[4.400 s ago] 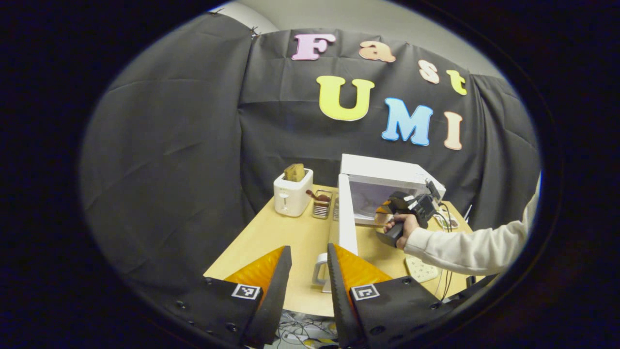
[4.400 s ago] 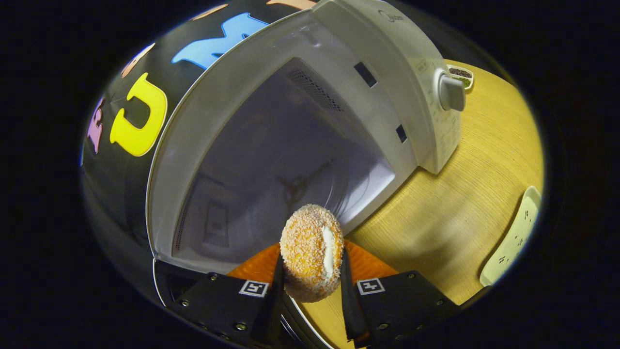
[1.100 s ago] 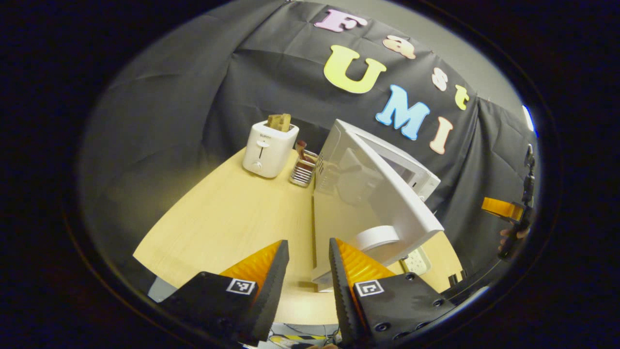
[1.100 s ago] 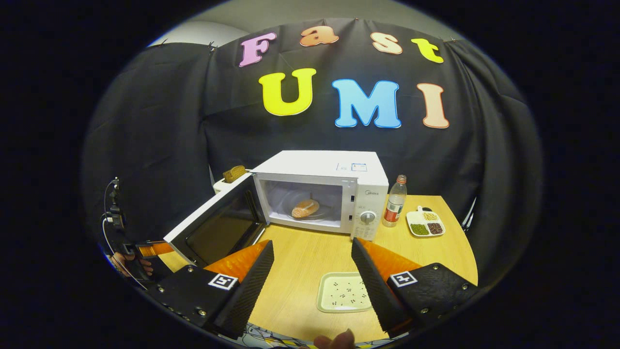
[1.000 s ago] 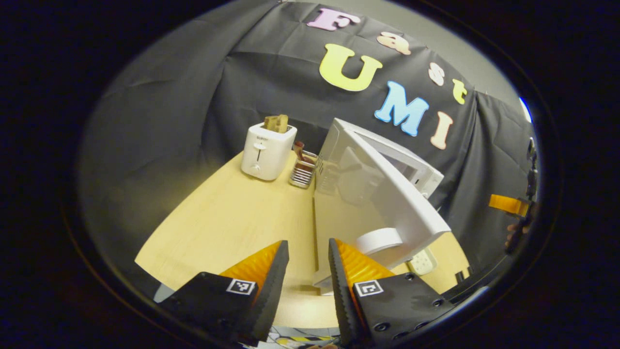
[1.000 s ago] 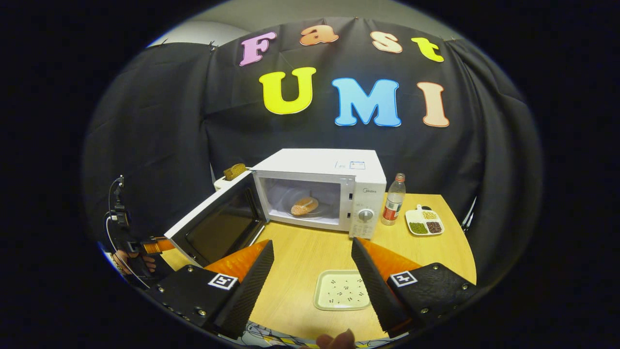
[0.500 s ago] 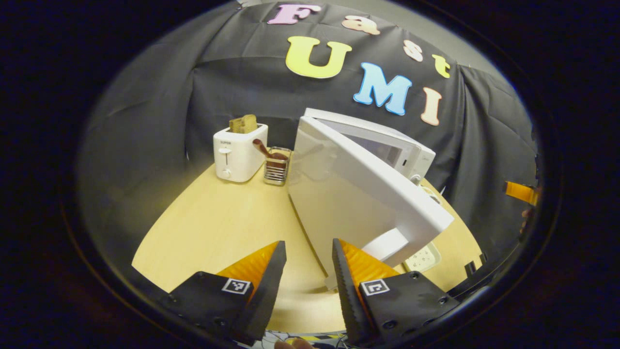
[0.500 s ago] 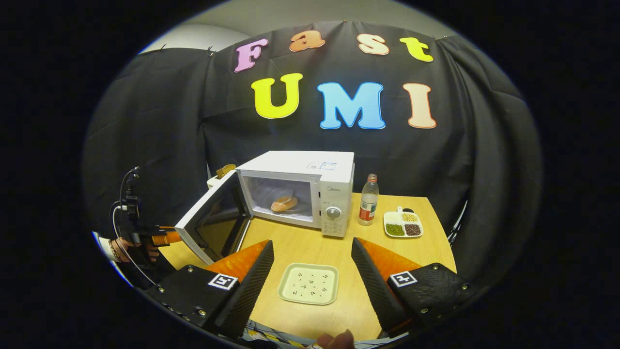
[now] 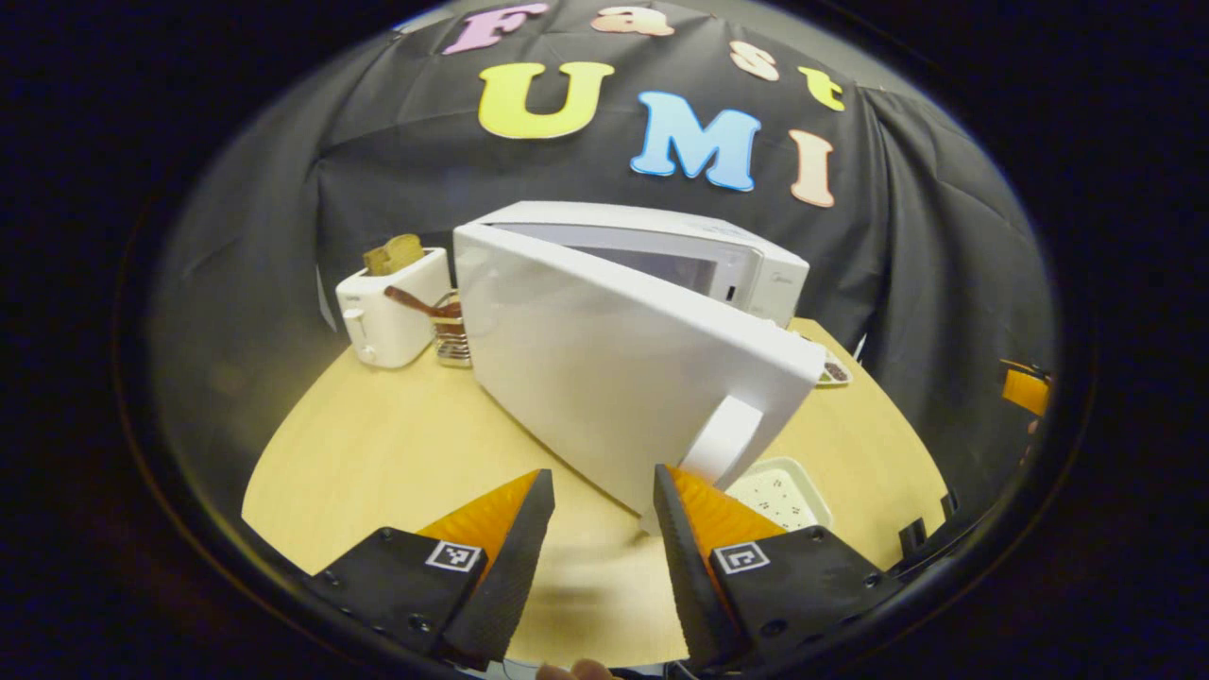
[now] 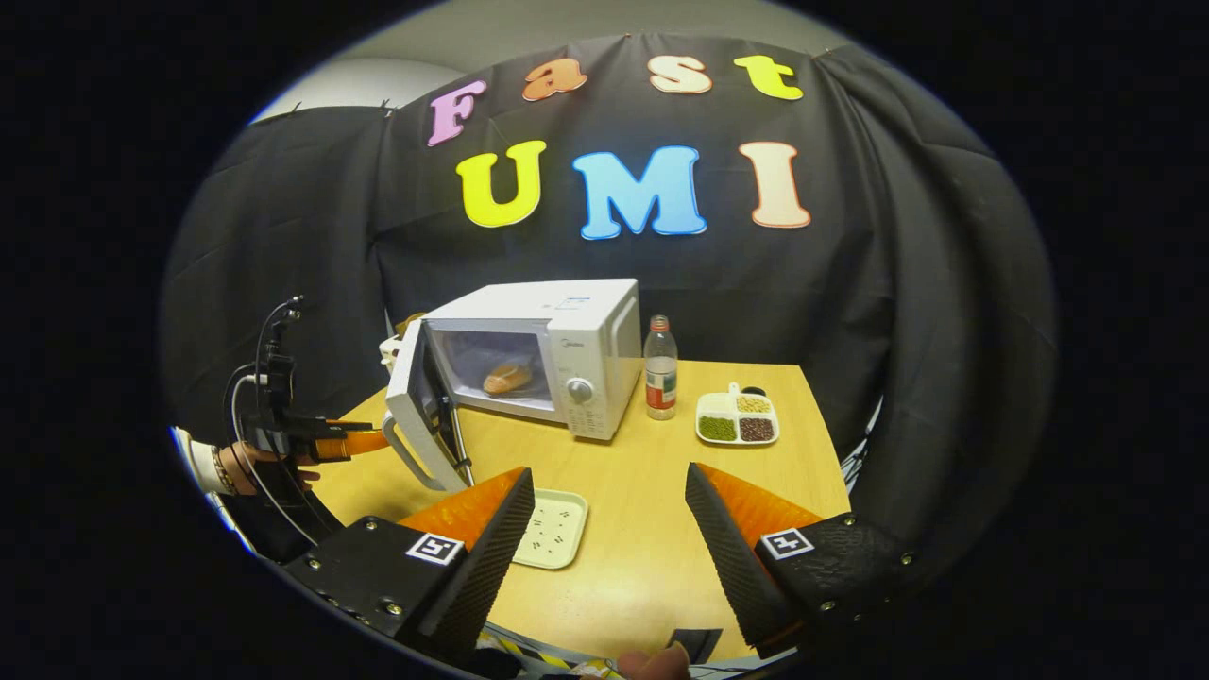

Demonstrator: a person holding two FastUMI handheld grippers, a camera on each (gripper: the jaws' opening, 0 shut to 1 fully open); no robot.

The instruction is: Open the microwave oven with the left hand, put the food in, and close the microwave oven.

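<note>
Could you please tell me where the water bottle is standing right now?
In the right gripper view, the bottle stands upright on the table, between the microwave and the divided dish.

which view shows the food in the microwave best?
Right gripper view: the food lies in plain sight inside the microwave, past the half-open door. In the left gripper view the door's outer face hides the inside.

A wooden table (image 10: 652, 538) carries a microwave (image 10: 567, 340), toaster (image 9: 387, 307), utensil rack (image 9: 453, 345), bottle (image 10: 660, 370), divided dish (image 10: 737, 418) and small tray (image 10: 553, 517).
</note>
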